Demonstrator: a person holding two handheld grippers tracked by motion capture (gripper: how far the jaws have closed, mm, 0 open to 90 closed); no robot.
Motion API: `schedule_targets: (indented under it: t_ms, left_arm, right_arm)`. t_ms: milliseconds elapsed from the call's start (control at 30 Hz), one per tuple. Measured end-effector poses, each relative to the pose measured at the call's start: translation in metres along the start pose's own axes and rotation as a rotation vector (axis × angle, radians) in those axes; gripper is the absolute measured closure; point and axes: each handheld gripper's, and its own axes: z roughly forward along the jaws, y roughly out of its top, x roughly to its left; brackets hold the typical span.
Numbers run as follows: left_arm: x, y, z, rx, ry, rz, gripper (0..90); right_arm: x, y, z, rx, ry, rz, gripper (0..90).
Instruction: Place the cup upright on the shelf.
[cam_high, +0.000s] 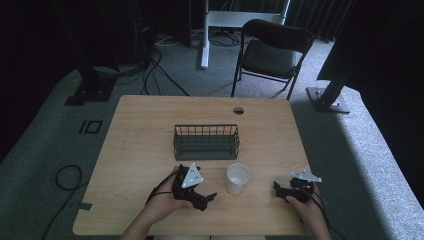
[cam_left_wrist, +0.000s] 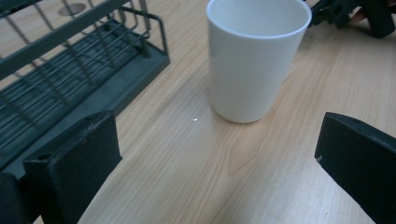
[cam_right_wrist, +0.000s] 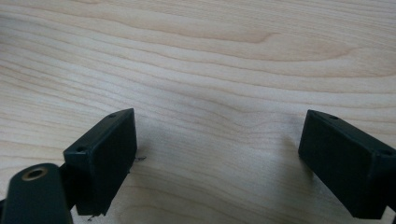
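- Where the light wooden table (cam_high: 145, 145) fills the middle of a dim room, grey carpet surrounds it, with a black folding chair (cam_high: 272, 50) beyond the far edge.
- A dark wire basket (cam_high: 206, 141) sits mid-table; the white cup (cam_high: 237, 178) stands upright just near of it.
- The left gripper (cam_high: 209, 198), jaws wide, points at the cup from its left.
- The right gripper (cam_high: 278, 189), jaws wide over bare wood, rests right of the cup.

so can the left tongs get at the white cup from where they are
Probably yes: the left tongs stand open and point at the white cup, with bare table between; the wire basket sits off to one side.
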Motion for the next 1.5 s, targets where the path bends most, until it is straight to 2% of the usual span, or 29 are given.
schedule_targets:
  t_ms: [567, 833, 1500]
  left_arm:
    - [-0.012, 0.009, 0.027, -0.027, -0.043, 0.001, 0.2]
    - [-0.014, 0.012, 0.042, -0.033, -0.049, 0.002, 0.2]
    - [-0.020, 0.023, 0.073, -0.089, -0.064, 0.007, 0.3]
  right_arm:
    - [0.000, 0.000, 0.000, 0.000, 0.000, 0.000, 10.9]
    - [0.000, 0.000, 0.000, 0.000, 0.000, 0.000, 10.9]
    - [0.000, 0.000, 0.000, 0.000, 0.000, 0.001, 10.9]
